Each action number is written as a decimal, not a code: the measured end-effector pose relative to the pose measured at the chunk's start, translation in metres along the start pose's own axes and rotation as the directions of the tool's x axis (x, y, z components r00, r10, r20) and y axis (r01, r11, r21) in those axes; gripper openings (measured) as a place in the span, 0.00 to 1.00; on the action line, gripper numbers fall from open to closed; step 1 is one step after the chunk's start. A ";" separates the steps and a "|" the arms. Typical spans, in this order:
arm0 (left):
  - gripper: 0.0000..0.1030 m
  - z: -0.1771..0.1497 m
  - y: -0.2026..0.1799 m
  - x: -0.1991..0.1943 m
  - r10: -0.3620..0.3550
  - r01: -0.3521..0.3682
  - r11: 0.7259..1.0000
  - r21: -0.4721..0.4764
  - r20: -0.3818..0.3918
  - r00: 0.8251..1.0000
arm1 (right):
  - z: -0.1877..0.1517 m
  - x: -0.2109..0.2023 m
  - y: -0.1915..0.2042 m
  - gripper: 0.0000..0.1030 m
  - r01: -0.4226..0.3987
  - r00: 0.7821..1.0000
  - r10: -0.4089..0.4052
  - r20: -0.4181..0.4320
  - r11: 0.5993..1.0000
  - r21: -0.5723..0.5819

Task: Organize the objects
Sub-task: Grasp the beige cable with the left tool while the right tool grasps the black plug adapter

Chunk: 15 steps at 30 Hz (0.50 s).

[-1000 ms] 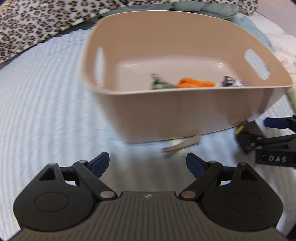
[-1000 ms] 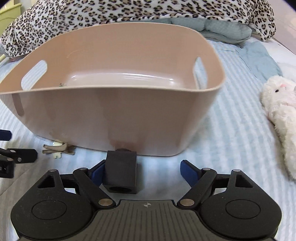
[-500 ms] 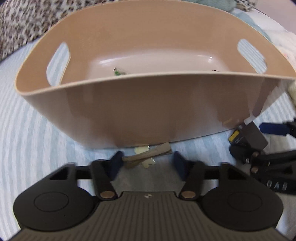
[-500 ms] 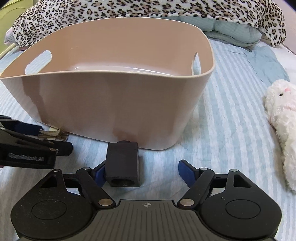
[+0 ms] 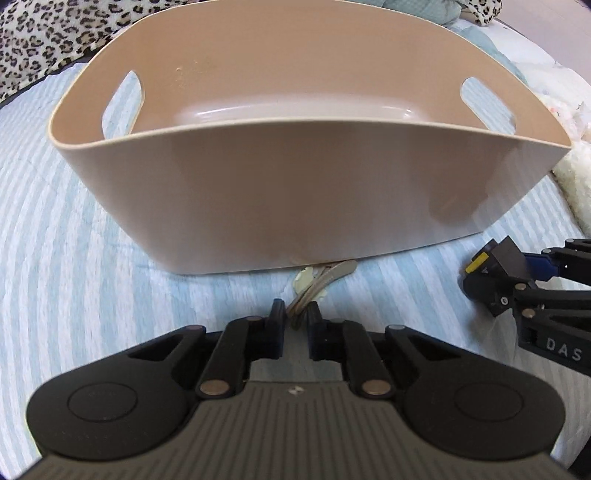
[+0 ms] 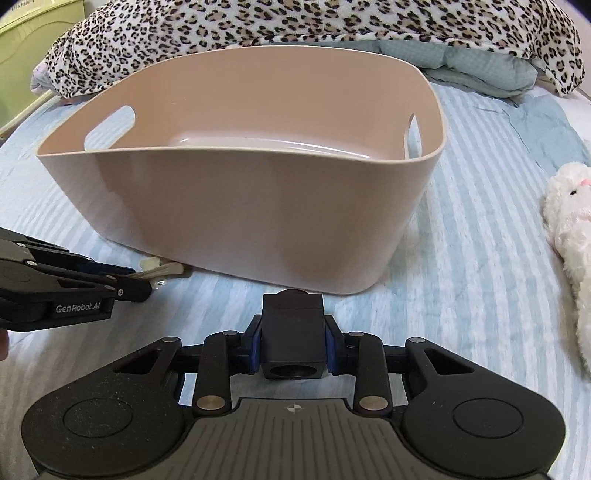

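A large beige plastic basket [image 5: 295, 192] with cut-out handles stands on the striped bedspread; it also shows in the right wrist view [image 6: 258, 206]. My left gripper [image 5: 296, 314] is shut on a bunch of keys [image 5: 321, 280] that lies against the basket's near foot. In the right wrist view the keys [image 6: 162, 271] show at the left gripper's tip. My right gripper [image 6: 292, 334] is shut on a black cube-shaped block [image 6: 291, 332] with a round hole, just in front of the basket. The block [image 5: 498, 258] shows in the left wrist view too.
A white plush rabbit [image 6: 572, 229] lies to the right on the light blue striped bedspread [image 6: 461, 221]. A leopard-print blanket [image 6: 295, 22] and a teal quilt [image 6: 480, 62] are heaped behind the basket. The basket's contents are hidden from here.
Both grippers have closed: the left one came down low to the keys and shut on them, and the right one shut on the black block. The basket now looms closer in both views.
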<state>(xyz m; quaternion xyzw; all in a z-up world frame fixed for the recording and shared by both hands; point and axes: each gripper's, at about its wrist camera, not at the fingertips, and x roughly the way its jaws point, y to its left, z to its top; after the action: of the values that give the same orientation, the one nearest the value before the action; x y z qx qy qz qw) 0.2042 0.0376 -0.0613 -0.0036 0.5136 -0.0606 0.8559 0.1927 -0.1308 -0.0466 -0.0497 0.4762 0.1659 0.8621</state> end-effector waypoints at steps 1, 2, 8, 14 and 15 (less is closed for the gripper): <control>0.11 0.000 0.001 -0.001 -0.009 0.009 1.000 -0.007 -0.001 1.000 | -0.001 -0.002 0.000 0.29 -0.004 1.000 0.004 0.001 1.000 0.000; 0.10 -0.001 0.001 -0.002 -0.017 0.017 1.000 -0.011 -0.002 1.000 | -0.002 -0.004 0.000 0.29 -0.007 1.000 0.007 0.004 1.000 -0.002; 0.07 -0.004 0.000 -0.009 -0.034 0.035 0.999 -0.010 0.006 0.999 | -0.010 -0.018 0.007 0.29 -0.005 1.000 0.006 0.017 1.000 -0.016; 0.07 -0.003 -0.003 -0.012 -0.029 0.029 1.000 -0.008 0.008 1.000 | -0.010 -0.022 0.002 0.29 -0.006 1.000 0.006 0.024 1.000 -0.011; 0.08 -0.002 -0.001 -0.012 -0.020 0.020 1.000 -0.008 0.014 1.000 | -0.010 -0.023 0.001 0.29 -0.005 1.000 0.006 0.025 1.000 -0.010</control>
<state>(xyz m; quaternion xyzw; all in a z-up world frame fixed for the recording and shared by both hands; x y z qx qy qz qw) 0.1965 0.0377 -0.0512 -0.0124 0.5080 -0.0670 0.8587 0.1732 -0.1375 -0.0328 -0.0504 0.4648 0.1712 0.8672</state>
